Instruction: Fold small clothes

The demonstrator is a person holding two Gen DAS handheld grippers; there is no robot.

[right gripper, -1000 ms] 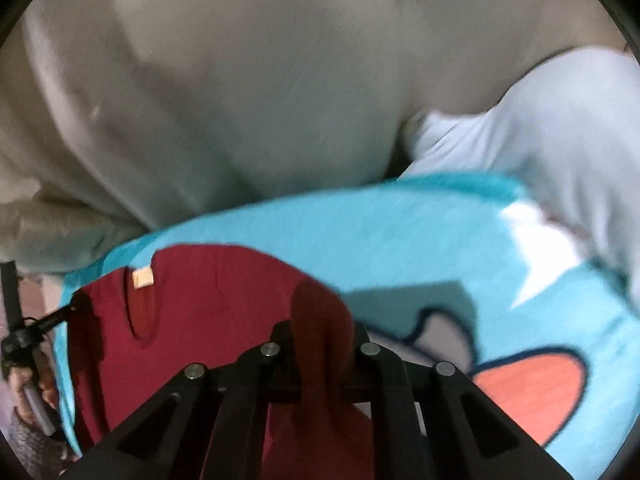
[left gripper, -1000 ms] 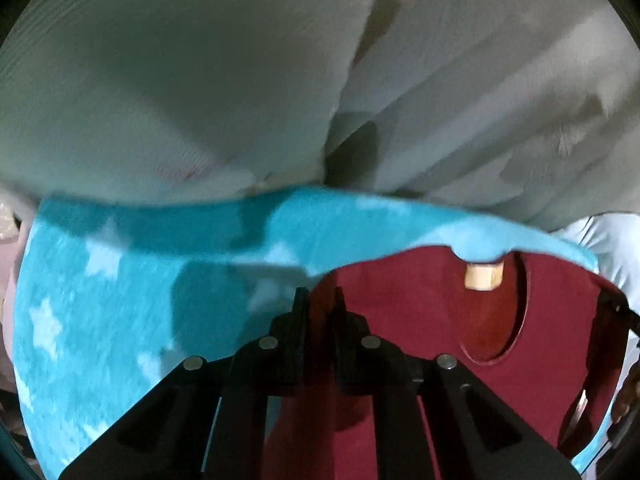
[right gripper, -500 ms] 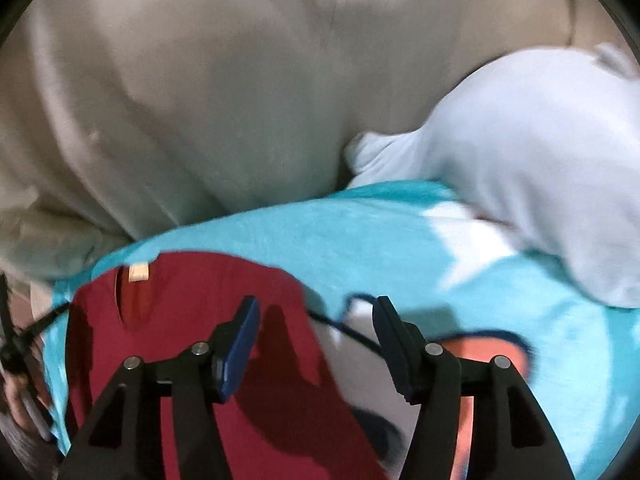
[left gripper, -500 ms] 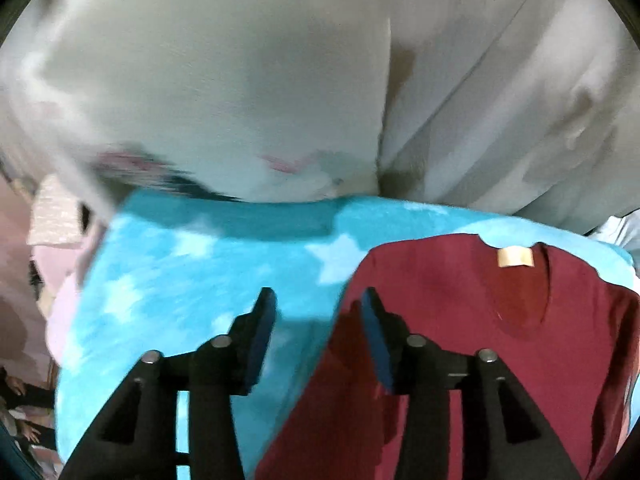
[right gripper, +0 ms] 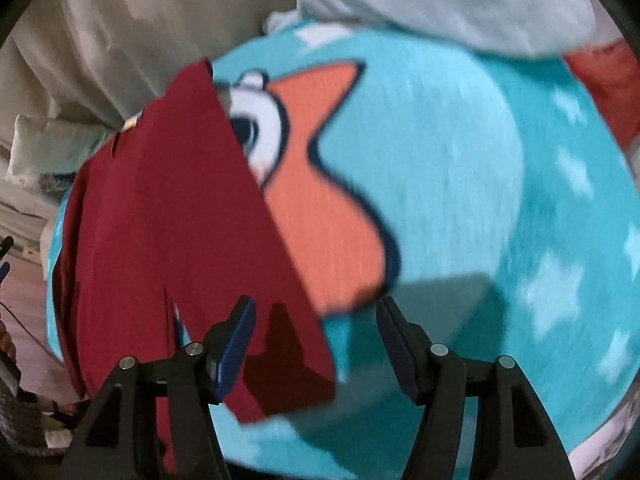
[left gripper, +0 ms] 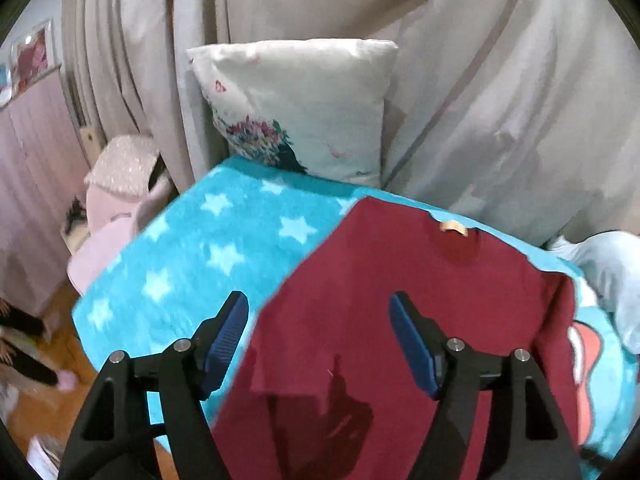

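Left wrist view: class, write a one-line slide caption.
Open left gripper hovers over a maroon T-shirt lying on a turquoise star blanket.

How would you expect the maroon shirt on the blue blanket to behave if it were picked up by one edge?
Probably floppy: the maroon shirt lies flat, its sides already folded inward. Likely light, being thin fabric. It may drag on the fuzzy blue blanket rather than slide.

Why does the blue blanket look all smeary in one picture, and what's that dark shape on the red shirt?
Right wrist view: the blanket is streaked with motion blur, its stars smeared. Left wrist view: sharper in the middle, the edges bent by the fisheye lens; the dark shape on the shirt is a shadow, probably from the left gripper.
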